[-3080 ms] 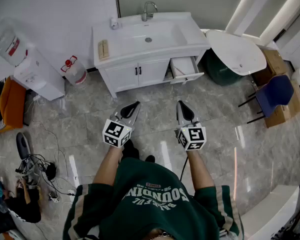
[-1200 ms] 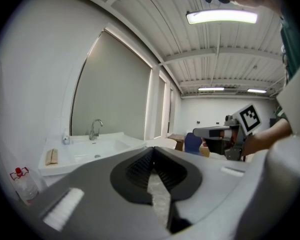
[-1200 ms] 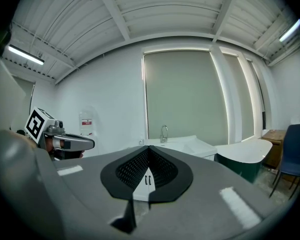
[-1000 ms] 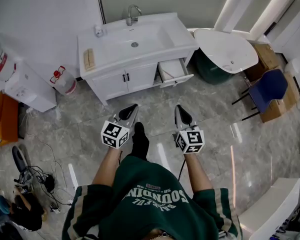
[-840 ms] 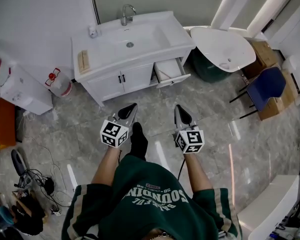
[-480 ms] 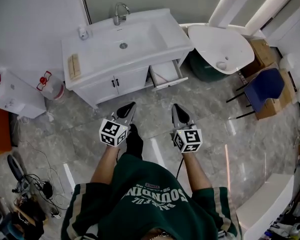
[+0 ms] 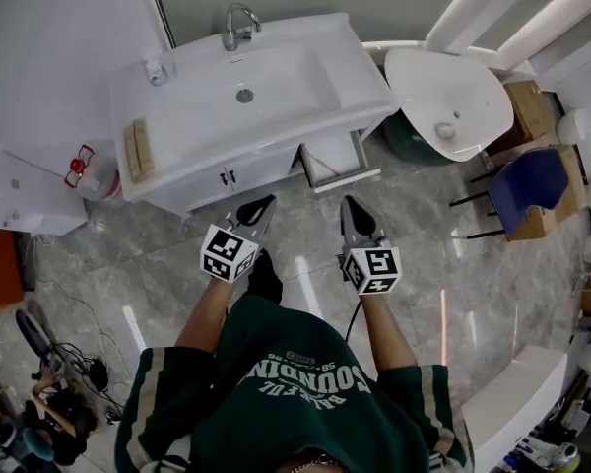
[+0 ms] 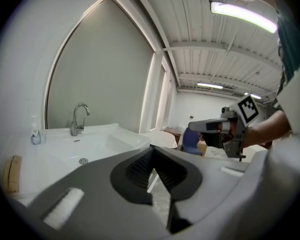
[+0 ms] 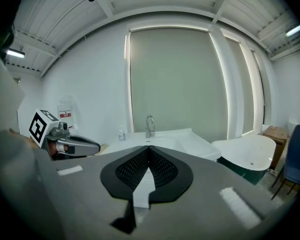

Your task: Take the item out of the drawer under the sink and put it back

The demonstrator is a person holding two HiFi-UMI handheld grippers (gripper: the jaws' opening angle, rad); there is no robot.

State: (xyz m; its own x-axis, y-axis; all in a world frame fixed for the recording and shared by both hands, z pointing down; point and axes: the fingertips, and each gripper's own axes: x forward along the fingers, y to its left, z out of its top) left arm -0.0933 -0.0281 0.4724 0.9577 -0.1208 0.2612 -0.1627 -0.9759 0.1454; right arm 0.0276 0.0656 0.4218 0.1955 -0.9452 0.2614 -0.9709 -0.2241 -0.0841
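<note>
The left gripper (image 8: 151, 148) has its two dark ribbed jaws pressed tip to tip, and nothing sits between them. The right gripper (image 9: 148, 146) is the same: jaws together at the tips and empty. Each one carries a cube with black-and-white square markers (image 7: 372, 268) behind the jaws, and a bare forearm in a dark green printed shirt (image 7: 295, 392) holds each of them out.

Both grippers hang side by side over the grey marble-tile floor (image 7: 276, 235), just in front of the white vanity cabinet with a moulded sink basin (image 7: 360, 82), and point toward it. The left one faces the vanity's pair of white doors with dark handles (image 7: 225, 176). The right one faces the open white drawer (image 7: 337, 158), pulled out from the vanity's front at its right end, below the countertop. The inside of the drawer looks pale, and the item in it cannot be made out from here.

On the vanity's back edge stands a chrome curved faucet (image 7: 236, 23), with a small white bottle (image 7: 156, 69) to its left. A tan wooden block (image 7: 136, 151) lies on the vanity's left end. Right of the vanity rests a white rounded tub (image 7: 453, 101) on a dark green base, and beyond it a blue chair (image 7: 532, 180). Left of the vanity stands a clear water jug with a red label (image 7: 84, 170).
</note>
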